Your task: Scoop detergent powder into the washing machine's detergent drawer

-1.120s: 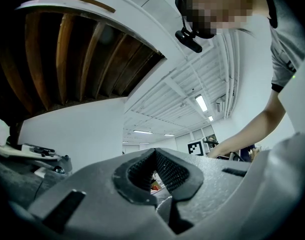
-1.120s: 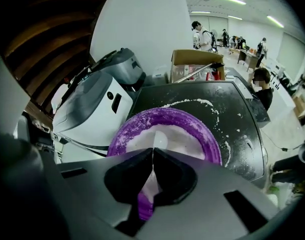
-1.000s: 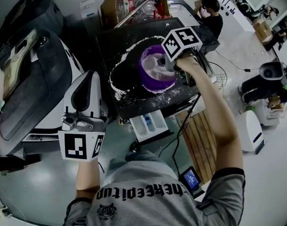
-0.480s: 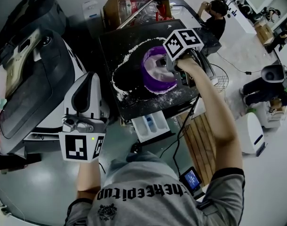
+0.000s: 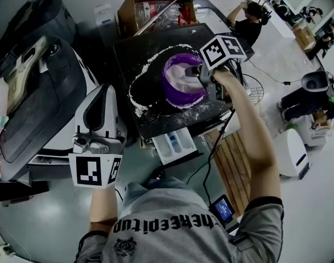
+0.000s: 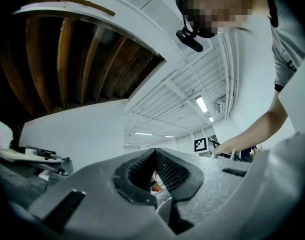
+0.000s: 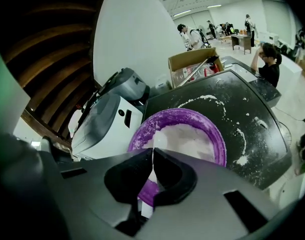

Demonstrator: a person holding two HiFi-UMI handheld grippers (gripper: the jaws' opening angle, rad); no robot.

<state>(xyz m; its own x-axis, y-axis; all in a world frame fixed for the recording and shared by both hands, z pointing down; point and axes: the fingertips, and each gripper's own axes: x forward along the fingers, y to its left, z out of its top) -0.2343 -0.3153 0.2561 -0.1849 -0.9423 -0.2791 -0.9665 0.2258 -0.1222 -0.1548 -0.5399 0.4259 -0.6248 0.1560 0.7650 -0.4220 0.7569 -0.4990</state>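
While the scoop is at the bowl: the step in hand is judged to be loading powder.
Right gripper (image 7: 152, 153): jaws clamped on the thin white handle of the scoop (image 7: 153, 174).
Left gripper (image 6: 153, 154): jaws together with nothing between them; it is held idle at the lower left of the head view, pointing upward.
Scoop location: over the purple bowl (image 7: 185, 114) of powder (image 7: 187, 139), upper centre of the head view, on the black top of the washing machine (image 5: 150, 59).
Detergent drawer (image 5: 174, 145): pulled open, lower centre of the head view, below the top's front edge.
Hazard 1: powder is likely to spill on the way to the drawer if the scoop tilts; loose powder (image 5: 135, 95) already lies on the top.
Hazard 2: the narrow handle may pivot between the jaws under load.
Long axis: runs straight out from the jaws, the working end pointing into the bowl and away from the drawer.
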